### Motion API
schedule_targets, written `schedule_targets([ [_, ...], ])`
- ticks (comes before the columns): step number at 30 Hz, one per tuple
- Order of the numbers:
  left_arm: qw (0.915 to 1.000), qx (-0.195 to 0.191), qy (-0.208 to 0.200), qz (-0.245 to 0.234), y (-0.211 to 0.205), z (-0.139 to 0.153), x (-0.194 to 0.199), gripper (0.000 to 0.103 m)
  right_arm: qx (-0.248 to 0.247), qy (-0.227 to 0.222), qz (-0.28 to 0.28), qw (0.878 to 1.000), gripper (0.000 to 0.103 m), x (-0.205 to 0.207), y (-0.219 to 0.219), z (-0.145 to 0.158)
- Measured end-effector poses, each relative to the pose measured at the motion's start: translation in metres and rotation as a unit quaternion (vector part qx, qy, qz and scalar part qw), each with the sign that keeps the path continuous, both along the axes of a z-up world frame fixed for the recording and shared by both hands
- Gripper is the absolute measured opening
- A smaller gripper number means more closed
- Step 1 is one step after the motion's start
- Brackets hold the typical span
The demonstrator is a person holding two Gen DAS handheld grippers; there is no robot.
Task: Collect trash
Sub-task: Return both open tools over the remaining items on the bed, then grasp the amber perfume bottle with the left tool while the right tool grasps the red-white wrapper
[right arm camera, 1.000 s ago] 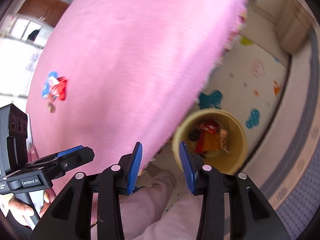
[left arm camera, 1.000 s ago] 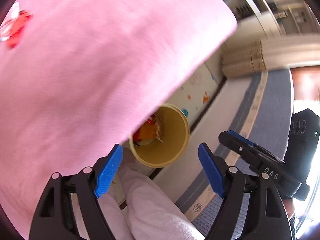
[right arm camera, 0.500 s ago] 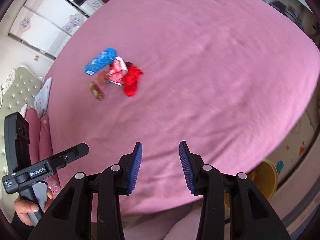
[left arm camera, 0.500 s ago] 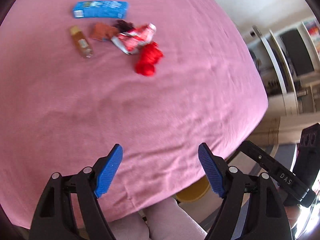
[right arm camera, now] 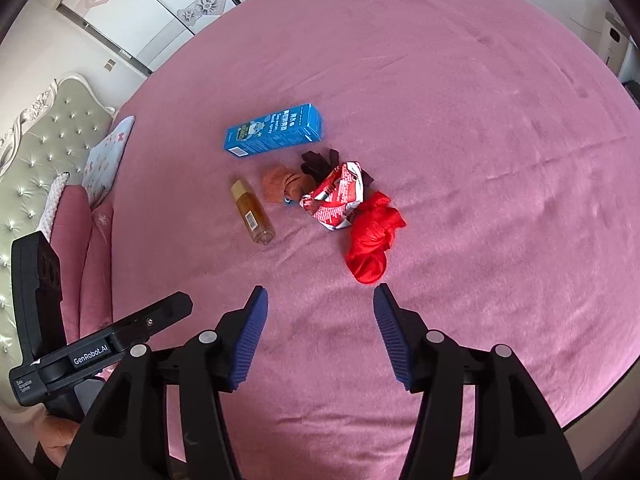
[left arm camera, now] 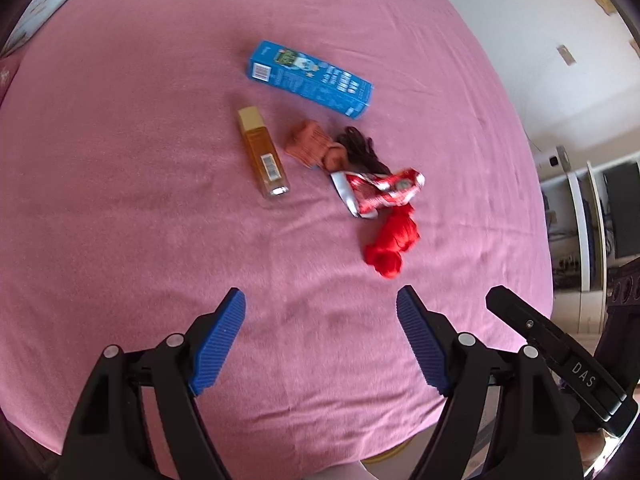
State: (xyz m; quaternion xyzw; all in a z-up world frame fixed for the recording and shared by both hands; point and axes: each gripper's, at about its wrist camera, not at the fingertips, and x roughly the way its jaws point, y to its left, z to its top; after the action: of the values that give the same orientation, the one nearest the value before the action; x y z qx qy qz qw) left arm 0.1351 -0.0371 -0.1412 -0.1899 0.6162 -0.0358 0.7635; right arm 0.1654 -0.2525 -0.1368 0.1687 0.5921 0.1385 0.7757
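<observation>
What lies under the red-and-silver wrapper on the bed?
The wrapper overlaps a dark cloth, a brown sock and a red cloth. Anything else beneath it is hidden.

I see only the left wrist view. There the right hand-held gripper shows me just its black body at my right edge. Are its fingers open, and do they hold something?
Observer: The right hand-held gripper is open and holds nothing; only the pink bedsheet shows between its fingers.
Operator: Which piece of trash lies nearest to it?
Observer: The red crumpled fabric, just ahead of its right finger and not touching it.
Operator: What stands beyond the bed on my left side?
Observer: A pale tufted headboard, which your view cuts off.
</observation>
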Motion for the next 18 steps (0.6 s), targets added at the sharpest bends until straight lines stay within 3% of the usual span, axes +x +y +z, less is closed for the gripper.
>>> schedule_targets([
  [10,0.9978,0.007,0.047,0.046,0.017,-0.063,0.070,0.077,-0.015,0.028,0.036,0.999,0.059,0.072,0.023,-0.047],
  [18,0.9953,0.011,0.073,0.063,0.024,-0.114,0.119,0.077,-0.026,0.052,0.042,0.997,0.059,0.098,0.028,-0.083],
])
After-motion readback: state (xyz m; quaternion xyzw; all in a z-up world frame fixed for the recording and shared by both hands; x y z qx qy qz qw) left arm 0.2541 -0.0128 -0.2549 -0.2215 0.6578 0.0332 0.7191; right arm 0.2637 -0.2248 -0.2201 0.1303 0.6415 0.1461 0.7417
